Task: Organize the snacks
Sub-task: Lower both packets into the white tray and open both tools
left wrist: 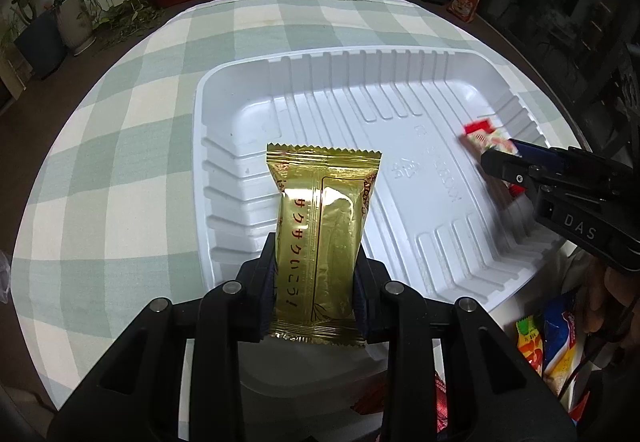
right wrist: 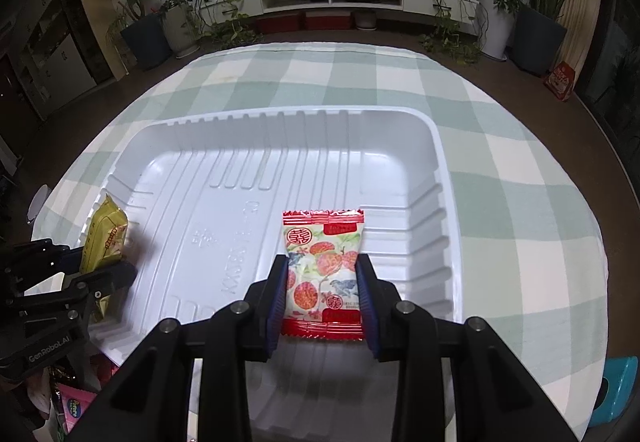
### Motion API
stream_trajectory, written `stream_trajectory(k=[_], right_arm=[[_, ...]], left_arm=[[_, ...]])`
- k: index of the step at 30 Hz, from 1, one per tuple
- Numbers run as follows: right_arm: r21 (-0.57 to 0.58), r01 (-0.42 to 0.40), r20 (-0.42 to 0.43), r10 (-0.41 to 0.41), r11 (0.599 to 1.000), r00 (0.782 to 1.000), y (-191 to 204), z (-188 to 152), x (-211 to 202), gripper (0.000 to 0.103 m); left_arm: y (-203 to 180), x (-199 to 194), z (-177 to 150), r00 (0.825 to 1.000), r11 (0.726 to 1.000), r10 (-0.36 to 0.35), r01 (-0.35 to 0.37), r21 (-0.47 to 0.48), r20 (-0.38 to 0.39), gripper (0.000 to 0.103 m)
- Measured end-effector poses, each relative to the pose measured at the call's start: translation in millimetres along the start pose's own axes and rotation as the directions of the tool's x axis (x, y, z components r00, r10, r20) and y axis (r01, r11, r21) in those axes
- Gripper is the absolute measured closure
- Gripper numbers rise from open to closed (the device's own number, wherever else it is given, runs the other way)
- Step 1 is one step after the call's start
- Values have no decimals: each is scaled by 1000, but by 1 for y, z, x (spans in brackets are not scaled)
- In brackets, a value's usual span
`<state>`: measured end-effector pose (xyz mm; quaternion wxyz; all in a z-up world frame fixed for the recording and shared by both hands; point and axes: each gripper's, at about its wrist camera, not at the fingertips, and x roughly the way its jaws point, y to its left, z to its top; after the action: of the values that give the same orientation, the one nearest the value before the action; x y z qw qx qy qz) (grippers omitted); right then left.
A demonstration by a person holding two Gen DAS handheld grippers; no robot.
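the left gripper point(left wrist: 316, 282) has its two fingers closed onto the lower half of a gold snack packet point(left wrist: 324, 234), which stands up through the centre of the left wrist view with its crimped top edge over the near left part of the white tray point(left wrist: 240, 82). the right gripper point(right wrist: 322, 294) pinches a red and white snack packet point(right wrist: 322, 262) by its sides, in the lower middle of the right wrist view, with the packet over the right half of the tray floor. whether either packet touches the floor of the tray i cannot tell.

the tray sits on a green and white checked tablecloth point(left wrist: 120, 122) and looks light and thin-walled. the likely step is setting both packets down inside it.

risks from here:
- the gold wrapper is glossy and held only low down, so it may slip or swing between the pads if tilted.
- a gripper pressed against the ribbed wall or floor could push the tray across the cloth or tip its edge.
- both grippers work over one tray, the right one showing at the right edge of the left wrist view, so they could knock together if they move inward.
- released from too high, a packet may slide or land on the rim.

more loose snack packets point(left wrist: 552, 342) lie at the lower right of the left wrist view, outside the tray, so most of the sorting seems left to do.
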<state>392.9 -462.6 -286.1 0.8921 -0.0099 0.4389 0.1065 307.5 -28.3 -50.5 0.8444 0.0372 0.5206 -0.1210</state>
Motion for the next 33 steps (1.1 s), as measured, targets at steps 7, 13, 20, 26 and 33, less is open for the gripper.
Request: stream_trajectory(k=[7,13,20,26,33], right_arm=[[7,-1,-11,1,1000,1000,-1,-1,-2,59],[8,-3,-6,3,1000,1000,-2,-1,-4,55],[15,-6,19,6,1000,1000,-4,-1,-11,47],[30,-28,60,26,999,998,-6,2,-24,37],[54,-126,221,111,991,969,-11,10,-73,23]], left_arm=[[1,-6,-1,1000,1000,0,0,-13,20,73],[3,-9,0,999,1000,-6,7,-22,37,58],[0,-15,0,998,1000,-6,7,-24,57,42],[6,-35,2,995,998,-27,32,-52,96,34],[16,-113,-8,949,983,-148,171,-60,279,26]])
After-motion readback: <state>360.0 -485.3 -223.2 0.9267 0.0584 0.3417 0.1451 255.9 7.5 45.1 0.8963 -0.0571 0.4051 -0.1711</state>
